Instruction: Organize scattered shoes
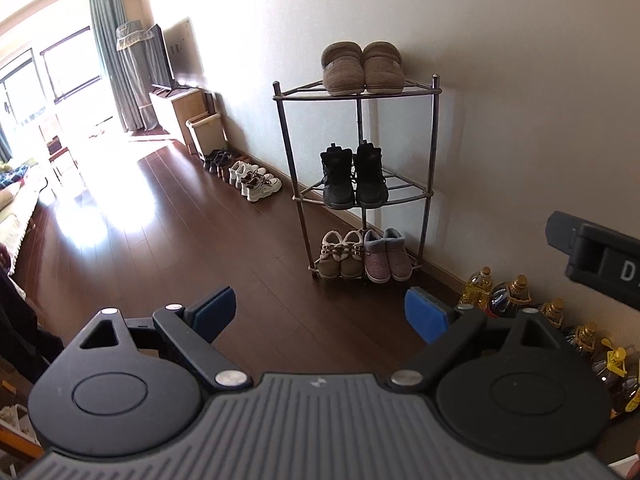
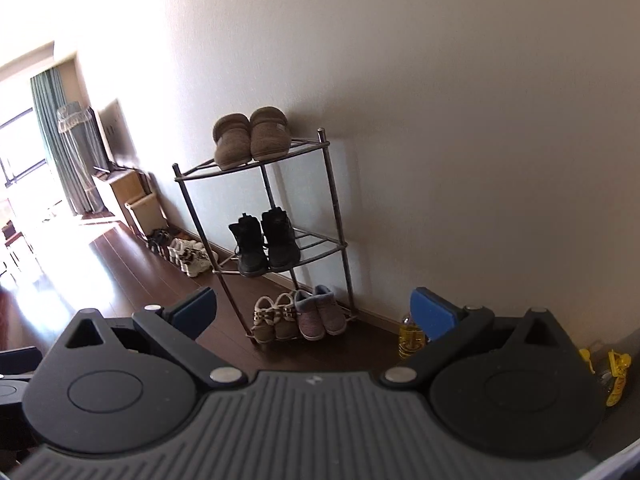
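dark wood floor (image 1: 168,240) runs from the sunlit far left to a pale wall (image 1: 500,80) on the right; a three-tier metal corner rack (image 1: 434,148) stands against that wall; brown slippers (image 1: 362,66) sit as a pair on its top shelf, black boots (image 1: 354,176) on the middle shelf, tan fleece-lined shoes (image 1: 340,254) and grey-pink slippers (image 1: 386,254) side by side on the bottom; further left along the wall, white sneakers (image 1: 256,182) and darker shoes (image 1: 218,158) line the floor; oil bottles (image 1: 476,286) stand near right of the rack; the left gripper (image 1: 320,316) is spread wide, holding nothing; the right gripper (image 2: 314,312) likewise gapes wide and empty, both well apart from the rack.
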Demonstrator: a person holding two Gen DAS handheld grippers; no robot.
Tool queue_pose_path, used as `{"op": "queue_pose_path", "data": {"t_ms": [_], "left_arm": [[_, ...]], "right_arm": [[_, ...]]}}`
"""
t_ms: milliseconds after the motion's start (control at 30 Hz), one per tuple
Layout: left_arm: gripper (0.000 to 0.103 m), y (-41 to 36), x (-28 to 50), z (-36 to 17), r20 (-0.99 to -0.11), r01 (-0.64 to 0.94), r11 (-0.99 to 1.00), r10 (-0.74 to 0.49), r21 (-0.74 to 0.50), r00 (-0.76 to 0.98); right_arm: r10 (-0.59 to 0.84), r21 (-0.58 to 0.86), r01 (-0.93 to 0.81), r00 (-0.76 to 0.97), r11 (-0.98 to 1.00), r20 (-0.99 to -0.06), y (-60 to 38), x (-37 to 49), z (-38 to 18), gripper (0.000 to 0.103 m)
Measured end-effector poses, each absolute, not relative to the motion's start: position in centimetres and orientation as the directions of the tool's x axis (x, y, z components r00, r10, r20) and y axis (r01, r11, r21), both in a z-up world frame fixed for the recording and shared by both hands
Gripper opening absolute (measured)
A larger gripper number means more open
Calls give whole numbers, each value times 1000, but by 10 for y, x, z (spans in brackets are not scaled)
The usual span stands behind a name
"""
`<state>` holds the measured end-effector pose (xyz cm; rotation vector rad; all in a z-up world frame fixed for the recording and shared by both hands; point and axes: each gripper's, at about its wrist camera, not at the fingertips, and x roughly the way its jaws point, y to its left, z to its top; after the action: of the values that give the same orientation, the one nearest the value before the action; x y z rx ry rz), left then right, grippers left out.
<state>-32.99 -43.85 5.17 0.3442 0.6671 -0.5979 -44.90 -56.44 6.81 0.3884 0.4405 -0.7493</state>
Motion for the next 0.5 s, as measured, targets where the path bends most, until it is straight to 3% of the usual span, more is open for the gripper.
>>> {"op": "queue_pose_path", "data": {"t_ms": [233,400,500], "left_arm": [[94,-429,-349,47,-666,614,780,-395,120,632],[94,-421,-359,41,-675,604,788,-381,122,632],[94,-415,-364,40,-678,594,795,-371,121,635]], "right_arm": [[-478,270,710,659,651,-581,-569,-460,64,102],[-516,141,710,619,690,-592,-558,-458,62,102],[-501,137,696,625,705,-599,-556,-458,61,102]]}}
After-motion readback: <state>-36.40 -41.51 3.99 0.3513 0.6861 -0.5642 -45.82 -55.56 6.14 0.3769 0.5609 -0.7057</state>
